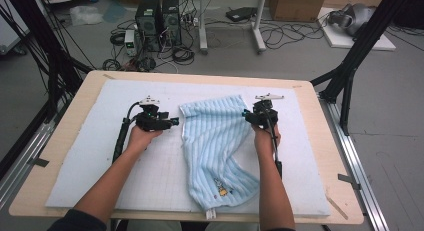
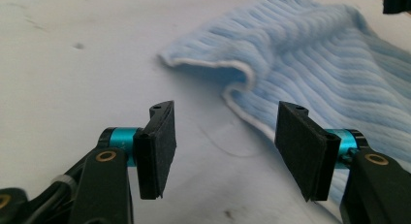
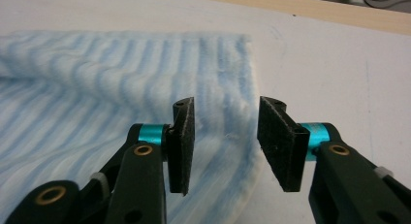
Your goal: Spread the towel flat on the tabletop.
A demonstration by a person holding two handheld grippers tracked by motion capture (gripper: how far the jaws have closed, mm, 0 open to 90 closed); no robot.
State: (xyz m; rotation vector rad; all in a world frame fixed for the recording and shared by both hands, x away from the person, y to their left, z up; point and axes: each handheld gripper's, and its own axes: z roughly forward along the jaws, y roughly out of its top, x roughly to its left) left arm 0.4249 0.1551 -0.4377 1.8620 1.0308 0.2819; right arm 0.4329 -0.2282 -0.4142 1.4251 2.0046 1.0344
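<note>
The towel point(image 1: 217, 146) occupies the mat's point(image 1: 100, 156) centre strip, far to near. Mat surface left and right of it lies bare and passable. A raised fold point(image 2: 232, 76) obstructs at the towel's far left corner.

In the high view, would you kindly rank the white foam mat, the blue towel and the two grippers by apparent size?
1. White foam mat
2. Blue towel
3. Left gripper and right gripper: they look alike, so unranked.
</note>
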